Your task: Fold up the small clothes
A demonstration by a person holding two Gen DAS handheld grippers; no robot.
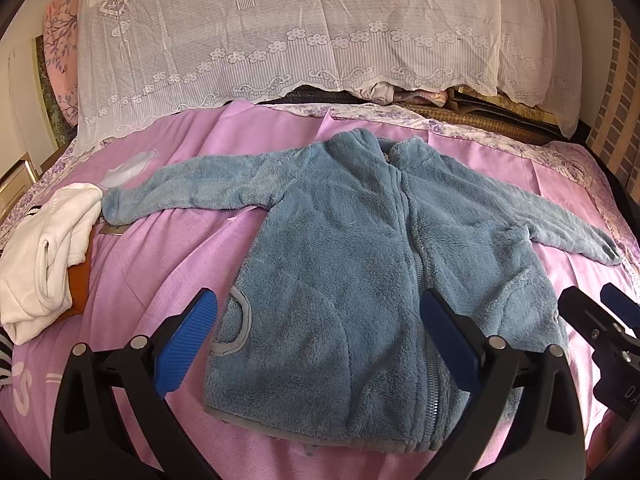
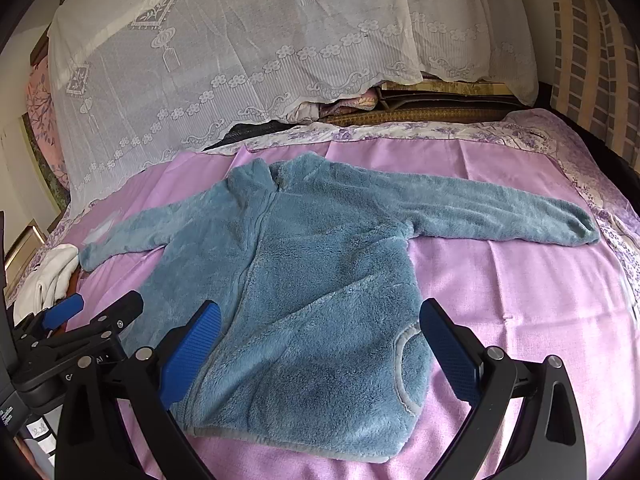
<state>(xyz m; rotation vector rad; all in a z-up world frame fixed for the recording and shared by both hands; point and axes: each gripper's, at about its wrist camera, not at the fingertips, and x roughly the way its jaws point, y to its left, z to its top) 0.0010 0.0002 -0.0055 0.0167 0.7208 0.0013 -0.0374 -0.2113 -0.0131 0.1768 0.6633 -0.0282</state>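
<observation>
Lower frame edge cuts off both handles, so neither the hands nor anything of the person holding them can be seen; in the left wrist view the right gripper (image 1: pixel 596 300) is clipped at the right edge, one blue pad only partly in frame. The lace cover (image 1: pixel 280 32) across the top hides whatever it drapes over, only a dark strip and bunched cloth peeking out beneath its hem. At the left edge the white garment (image 1: pixel 44 256) covers most of an orange item (image 1: pixel 80 288), identity unclear, and a striped scrap (image 1: pixel 5 354) is cut off at lower left.
</observation>
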